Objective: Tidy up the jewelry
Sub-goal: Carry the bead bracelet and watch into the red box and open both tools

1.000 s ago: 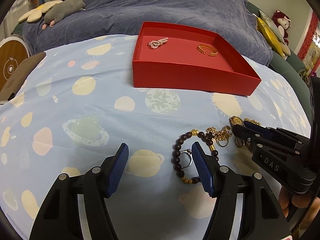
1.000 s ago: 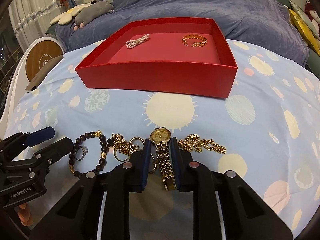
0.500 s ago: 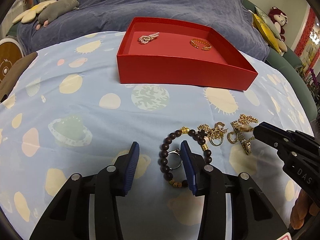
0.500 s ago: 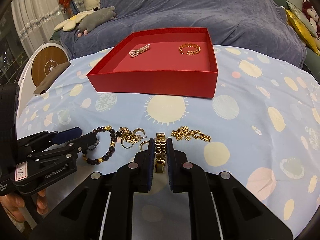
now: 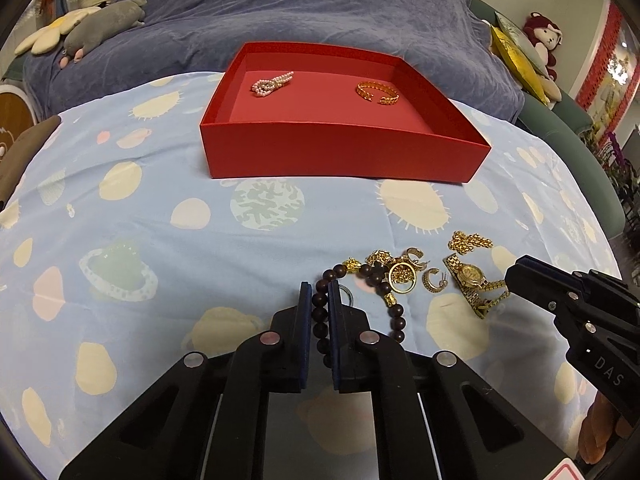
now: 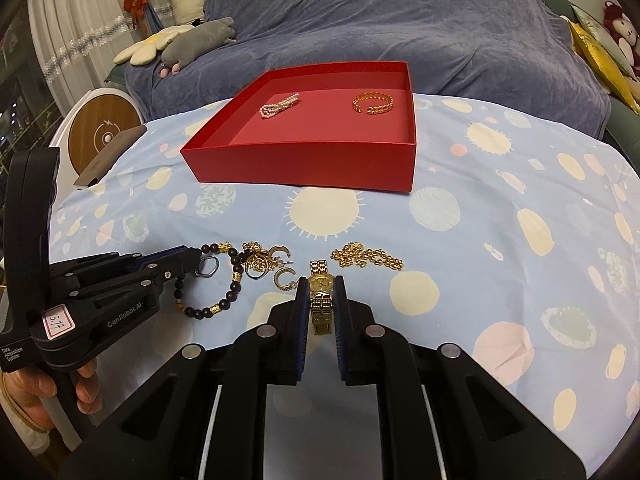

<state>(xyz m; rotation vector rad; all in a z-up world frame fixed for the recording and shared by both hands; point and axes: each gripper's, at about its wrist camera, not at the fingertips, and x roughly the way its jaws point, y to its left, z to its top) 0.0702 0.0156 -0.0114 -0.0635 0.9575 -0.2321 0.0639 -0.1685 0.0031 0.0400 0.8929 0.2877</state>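
Observation:
A red box (image 5: 344,156) (image 6: 304,164) stands on the blue patterned cloth and holds a pearl piece (image 5: 272,84) and a gold bangle (image 5: 378,93). My left gripper (image 5: 319,300) is shut on the dark bead bracelet (image 5: 394,312), also in the right wrist view (image 6: 230,292). My right gripper (image 6: 321,286) is shut on the gold watch (image 6: 321,296), which also shows in the left wrist view (image 5: 470,278). A silver ring (image 6: 208,268), gold rings and earrings (image 5: 404,272) and a gold chain (image 6: 366,258) lie between and beside them.
A blue-covered sofa (image 5: 304,8) with plush toys (image 5: 88,24) rises behind the box. A round wooden-faced device (image 6: 102,132) and a brown case (image 6: 108,156) sit at the left. Cushions and a red doll (image 5: 542,40) are at the far right.
My left gripper has closed from open onto the bead bracelet. My right gripper stays closed on the watch and has lifted it slightly; both cameras have pulled back.

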